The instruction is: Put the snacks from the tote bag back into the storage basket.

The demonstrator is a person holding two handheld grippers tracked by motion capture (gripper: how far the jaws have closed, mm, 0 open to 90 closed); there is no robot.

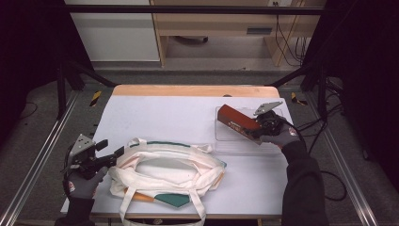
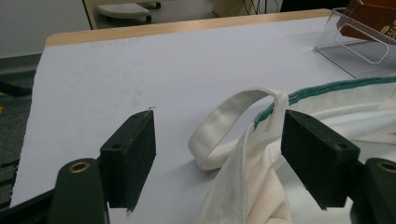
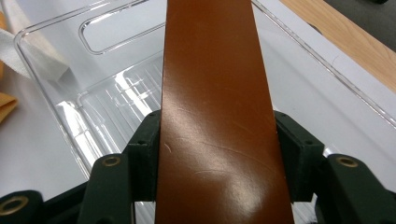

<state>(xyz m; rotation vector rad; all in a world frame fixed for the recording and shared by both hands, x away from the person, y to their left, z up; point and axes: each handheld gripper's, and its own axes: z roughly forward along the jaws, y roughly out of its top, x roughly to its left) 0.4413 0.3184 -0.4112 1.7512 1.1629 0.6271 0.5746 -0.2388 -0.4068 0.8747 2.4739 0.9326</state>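
Holding a brown box between its pads, the right gripper sits at the far right of the surface, jaws closed on the box's two long sides w/ no gap either side in the right gripper view. Box is tilted, its far end angled up and left over the clear tray; the tray's rim and handle cut-out lie right below and beyond it. Tray's right wall runs close to the surface's right edge, wooden strip just behind it at the far edge.

Left gripper is at the near-left corner, jaws apart, nothing pressed btwn the pads. In the left gripper view a white strap loop of the cloth tote bag lies between the jaws, nearer the right pad; can't tell if it touches. Bag's green-trimmed edge runs off to the right toward the tray.

Bag lies flat across the near middle, mouth open, one handle hanging over the near edge. Bag's right end is near the tray's near-left corner. Far-left half of the surface is bare white; room there for moving.
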